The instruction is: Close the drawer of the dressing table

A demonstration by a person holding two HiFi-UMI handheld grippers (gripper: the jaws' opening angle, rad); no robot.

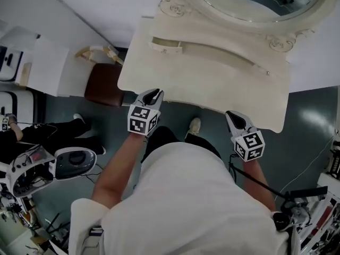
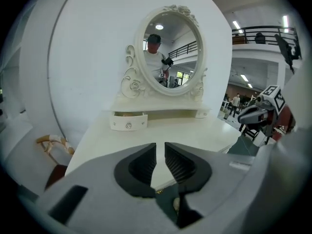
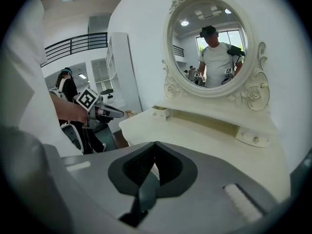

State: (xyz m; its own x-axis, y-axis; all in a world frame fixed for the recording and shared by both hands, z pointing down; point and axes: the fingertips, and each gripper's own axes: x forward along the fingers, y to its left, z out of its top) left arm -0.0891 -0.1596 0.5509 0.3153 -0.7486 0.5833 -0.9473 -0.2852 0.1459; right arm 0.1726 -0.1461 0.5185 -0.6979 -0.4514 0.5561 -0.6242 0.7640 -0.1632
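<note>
The cream dressing table [image 1: 212, 84] with its oval mirror [image 2: 167, 52] stands in front of me. Its small left drawer [image 1: 166, 47] on the back shelf is pulled out a little, showing a dark gap above its front [image 2: 128, 121]. The small right drawer [image 2: 203, 113] sits flush. My left gripper [image 1: 155, 94] hovers at the table's front left edge, its jaws [image 2: 160, 147] slightly apart with nothing between them. Over the front right edge, my right gripper [image 1: 232, 117] has its fingertips touching [image 3: 155, 147] and holds nothing.
A brown stool [image 1: 103, 84] stands left of the table, with a wooden object [image 1: 101, 53] behind it. A person in black [image 1: 48, 134] sits at the far left beside equipment [image 1: 32, 169]. A white wall runs behind the mirror.
</note>
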